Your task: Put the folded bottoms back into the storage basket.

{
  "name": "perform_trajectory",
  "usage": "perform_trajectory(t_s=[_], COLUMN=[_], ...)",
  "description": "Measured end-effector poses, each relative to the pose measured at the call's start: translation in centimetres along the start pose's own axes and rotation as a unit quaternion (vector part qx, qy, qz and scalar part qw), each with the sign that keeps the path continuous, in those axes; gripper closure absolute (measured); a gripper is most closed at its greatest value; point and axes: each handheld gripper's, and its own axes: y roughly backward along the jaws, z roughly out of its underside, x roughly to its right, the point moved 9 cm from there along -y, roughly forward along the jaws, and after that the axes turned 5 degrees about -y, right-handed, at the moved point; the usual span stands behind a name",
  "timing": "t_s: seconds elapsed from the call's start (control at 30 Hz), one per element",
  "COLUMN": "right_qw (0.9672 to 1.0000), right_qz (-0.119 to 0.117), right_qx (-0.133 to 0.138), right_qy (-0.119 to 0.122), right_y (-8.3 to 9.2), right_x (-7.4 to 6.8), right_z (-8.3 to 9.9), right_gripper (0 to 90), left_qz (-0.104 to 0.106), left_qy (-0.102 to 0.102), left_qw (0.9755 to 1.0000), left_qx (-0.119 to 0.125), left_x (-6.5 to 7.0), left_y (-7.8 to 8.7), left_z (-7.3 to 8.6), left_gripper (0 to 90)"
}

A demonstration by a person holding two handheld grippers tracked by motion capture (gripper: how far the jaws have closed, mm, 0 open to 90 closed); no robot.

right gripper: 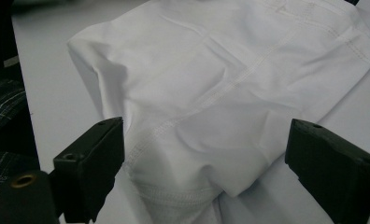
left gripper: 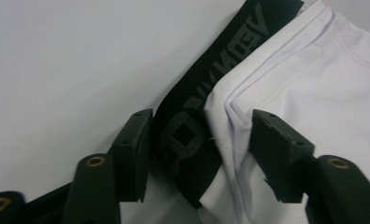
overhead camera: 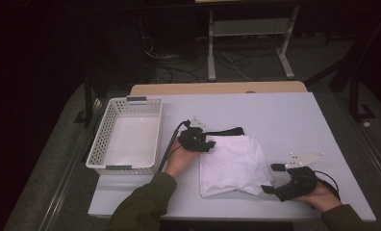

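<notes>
The folded white garment (overhead camera: 234, 165) lies flat on the white table (overhead camera: 285, 120), a little right of the table's middle and near the person's edge. Its long axis runs from the near edge away toward the far side, leaning slightly left as it goes. At its far end sits a black waistband (overhead camera: 227, 132) that lies crosswise, sticking out past the white cloth on the left. In the left gripper view the band (left gripper: 206, 88) carries raised lettering, but the letters are cut off by the cloth and the frame and cannot be read. How many layers are folded under the top sheet cannot be told; only a few stacked edges show beside the band.

The left gripper (overhead camera: 198, 139) is at the far left corner of the garment. Its jaws are apart, with the band's end and the cloth's corner between them; one pad is just beside the band, the other just beside the cloth, and neither is seen pressing.

The right gripper (overhead camera: 271, 188) is at the near right corner. Its jaws stand wide, with the garment's rounded corner (right gripper: 206, 177) between them, untouched.

A white basket (overhead camera: 152, 108) stands left of the garment, well apart from it. Beyond the table the floor is dark, with cables (overhead camera: 227, 60) hard to make out.
</notes>
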Motion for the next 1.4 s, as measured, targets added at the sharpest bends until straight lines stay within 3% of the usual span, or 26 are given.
perform_trajectory(t_s=[0.23, 0.4, 0.9, 1.4], right_qw=[1.0, 1.0, 0.9996, 0.9989], right_qz=[0.0, 0.0, 0.025, 0.036], right_qx=[-0.001, -0.001, -0.007, -0.03], right_qy=[0.0, 0.0, -0.013, -0.009], right_y=[0.0, 0.0, 1.4, 1.6], right_x=[0.0, 0.0, 0.1, -0.5], right_z=[0.0, 0.0, 0.8, 2.6], right_gripper=[11.8, 11.8, 9.1, 21.5], left_qz=[0.022, 0.033, 0.036, 0.035], left_qy=[-0.006, -0.007, -0.007, -0.011], left_qw=[0.9998, 0.9994, 0.9993, 0.9993], left_qx=[0.0, 0.0, 0.003, 0.002], left_x=[0.8, 1.0, 1.1, 1.0], left_y=[0.0, 0.0, 0.0, 0.0], left_z=[-0.1, -0.1, 0.0, 0.0], left_gripper=[62.3, 70.2, 71.0, 71.1])
